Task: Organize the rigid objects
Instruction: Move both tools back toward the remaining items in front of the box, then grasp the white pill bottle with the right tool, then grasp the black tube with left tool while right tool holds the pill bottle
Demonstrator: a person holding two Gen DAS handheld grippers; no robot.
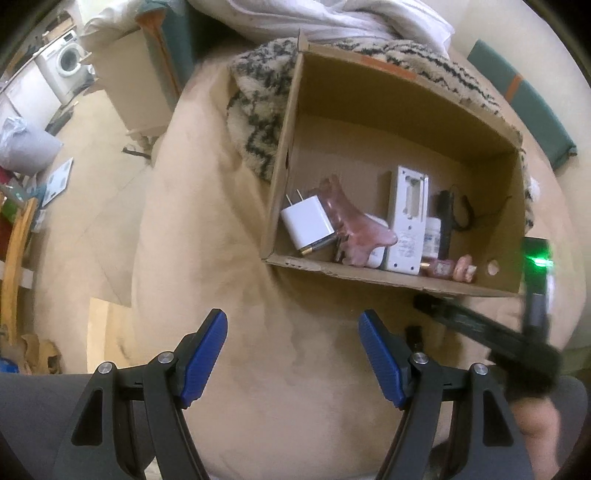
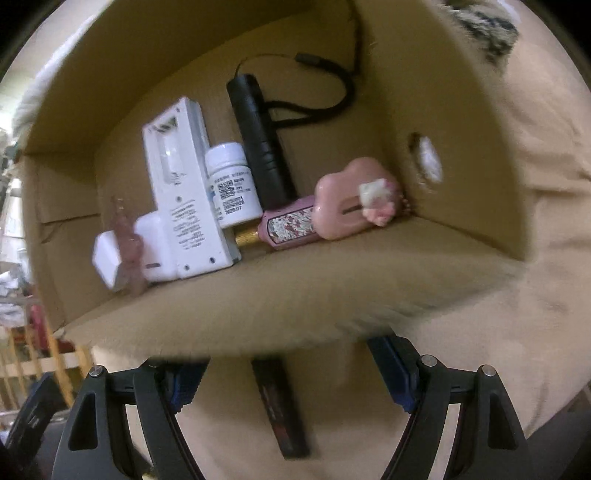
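An open cardboard box [image 1: 284,177] lies on a beige cushion. Inside it lie a white plug charger [image 1: 308,225], a translucent pink piece [image 1: 347,225], a white battery holder [image 2: 184,192], a white pill bottle [image 2: 231,184], a black torch [image 2: 260,144] with a cord, and a pink perfume bottle [image 2: 295,225]. My left gripper [image 1: 291,321] hangs open over bare cushion in front of the box. My right gripper [image 2: 288,358] is open just outside the box's near wall [image 2: 258,295]. A slim dark stick [image 2: 282,410] lies between its fingers, untouched by either pad.
A black-and-cream fuzzy rug [image 1: 258,110] and white bedding [image 1: 332,18] lie behind the box. To the left the cushion drops to a floor with a washing machine [image 1: 64,59], a grey bag [image 1: 26,144] and wooden furniture [image 1: 14,258]. Bare cushion [image 1: 221,221] extends left of the box.
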